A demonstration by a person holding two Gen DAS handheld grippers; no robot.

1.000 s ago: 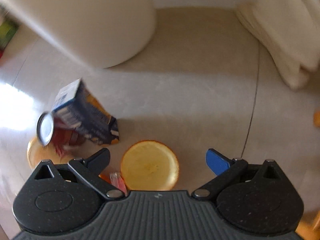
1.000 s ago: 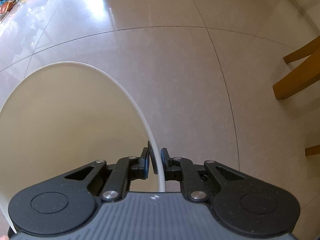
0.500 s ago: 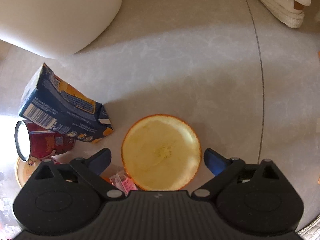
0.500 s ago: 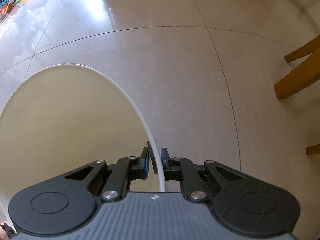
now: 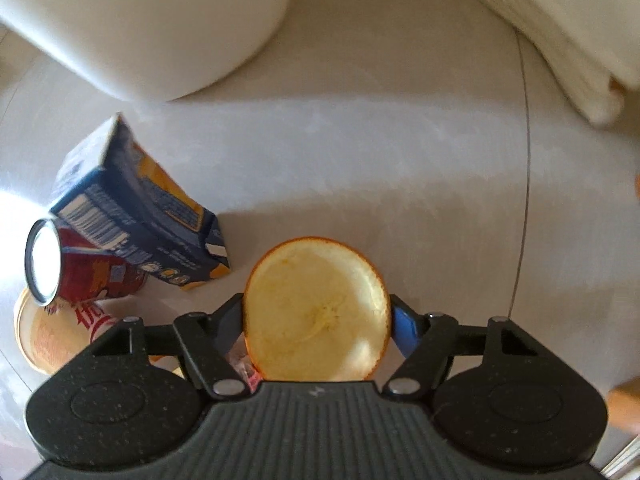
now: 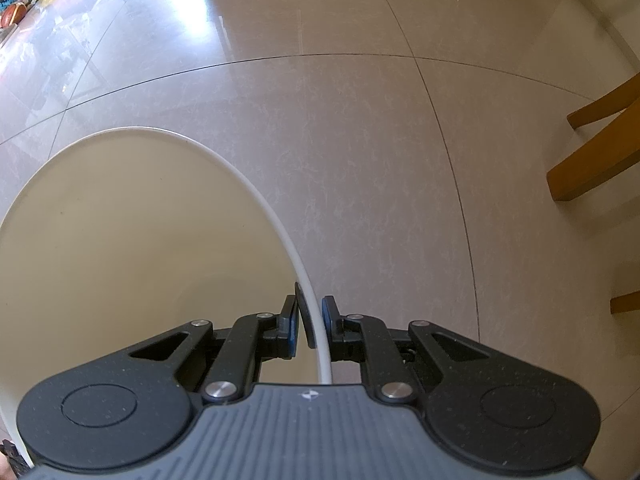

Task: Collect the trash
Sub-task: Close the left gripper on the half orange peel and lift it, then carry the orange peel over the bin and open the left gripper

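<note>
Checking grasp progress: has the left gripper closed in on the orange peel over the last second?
Yes. The left gripper closed inward: its fingers now press both sides of the orange peel, which lies right of the blue carton.

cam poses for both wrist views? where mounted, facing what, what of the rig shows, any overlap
Left wrist: on the left gripper, looking down along its fingers at the floor: orange peel clamped between the fingers, blue carton, red can, white bin above. Only gripper body and fingers show.
Right wrist: on the right gripper, looking forward and down over tiled floor and chair legs; fingers pinch the bin's rim.
Shared: the white bin, outside wall in the left view, inside and rim in the right; and the floor.
</note>
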